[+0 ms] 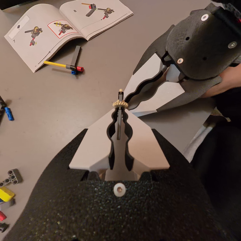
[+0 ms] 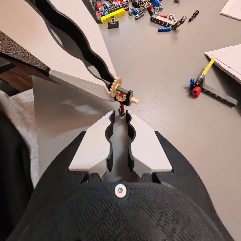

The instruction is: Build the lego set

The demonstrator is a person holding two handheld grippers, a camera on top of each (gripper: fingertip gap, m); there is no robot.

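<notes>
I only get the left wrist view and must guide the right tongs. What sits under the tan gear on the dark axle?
Observer: A smaller tan bevel gear meshes with the large tan gear, both inside a black plastic frame.
Operator: What carries that small gear?
Observer: A red plastic axle, which runs down between the tips of the right tongs. I cannot tell whether they grip it.
</notes>
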